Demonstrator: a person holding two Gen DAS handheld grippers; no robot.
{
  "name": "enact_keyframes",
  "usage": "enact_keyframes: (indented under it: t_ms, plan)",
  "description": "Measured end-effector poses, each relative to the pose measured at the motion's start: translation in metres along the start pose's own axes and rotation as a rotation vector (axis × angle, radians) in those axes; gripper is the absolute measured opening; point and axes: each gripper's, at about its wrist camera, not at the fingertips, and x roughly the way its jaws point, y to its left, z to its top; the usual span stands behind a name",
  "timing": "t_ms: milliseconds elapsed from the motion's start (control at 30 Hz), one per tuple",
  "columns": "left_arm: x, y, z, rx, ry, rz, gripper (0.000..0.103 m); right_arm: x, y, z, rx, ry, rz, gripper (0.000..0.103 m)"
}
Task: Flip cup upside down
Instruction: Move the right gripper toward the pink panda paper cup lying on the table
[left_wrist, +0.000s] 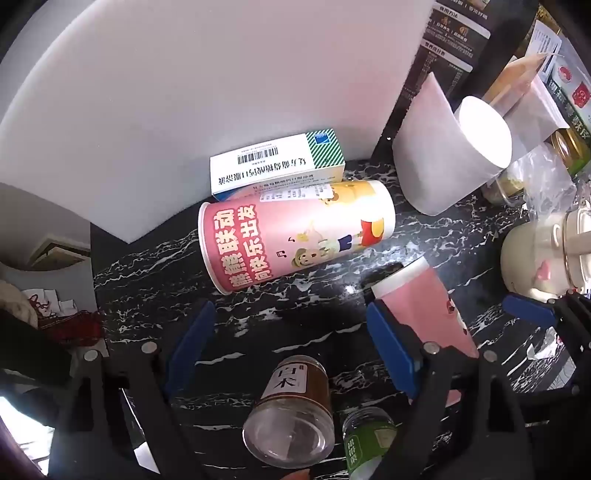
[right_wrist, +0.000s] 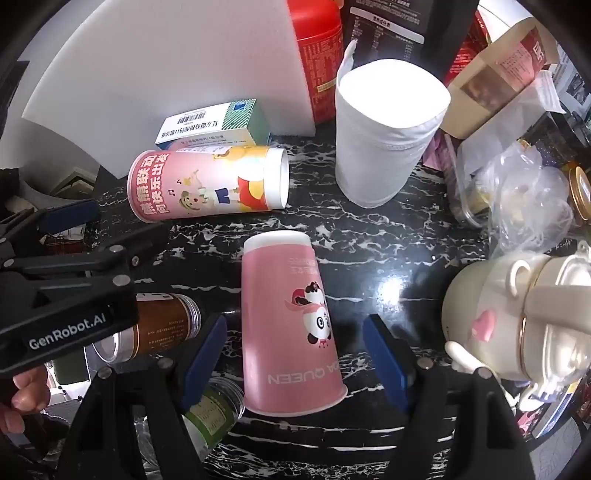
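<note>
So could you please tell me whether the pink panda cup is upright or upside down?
Upside down: the pink panda cup stands on its wide rim, narrow white base up, and its panda and lettering are inverted.

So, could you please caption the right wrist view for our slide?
Open right tool straddles the upside-down pink panda cup on the black marble counter.

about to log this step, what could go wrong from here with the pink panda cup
1. The pink panda cup stands rim-down between the open fingers of the right tool; pulling back crookedly might clip it and tip it.
2. If it tips, it could roll into the green-label jar and brown jar lying close by.
3. The left tool hangs open beside the cartoon cup lying on its side and may nudge it.
</note>
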Motion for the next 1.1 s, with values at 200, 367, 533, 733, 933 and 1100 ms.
enact_keyframes:
  t_ms: [200,367,533,733,933,1100]
  plan:
    - [0.005,0.002,-0.007,-0.010,-0.011,0.000,0.084,0.003,0.002,-0.001,0.003,0.007,-0.003,0.077]
    - [0.008,-0.003,-0.005,0.002,-0.007,0.010,0.084,0.007,0.002,-0.004,0.004,0.001,0.000,0.077]
    - [0.012,-0.003,-0.004,0.005,-0.008,0.013,0.084,0.004,-0.002,-0.005,0.002,0.008,0.006,0.077]
    - [0.010,-0.002,-0.007,0.002,-0.010,0.002,0.084,0.005,-0.003,-0.006,0.000,0.008,0.007,0.077]
    - [0.008,-0.002,-0.008,0.005,-0.003,-0.002,0.084,0.004,-0.002,-0.009,-0.008,0.012,0.008,0.077]
    - [0.008,-0.002,-0.007,0.006,0.009,-0.010,0.084,0.003,-0.001,-0.009,-0.007,0.015,0.006,0.077]
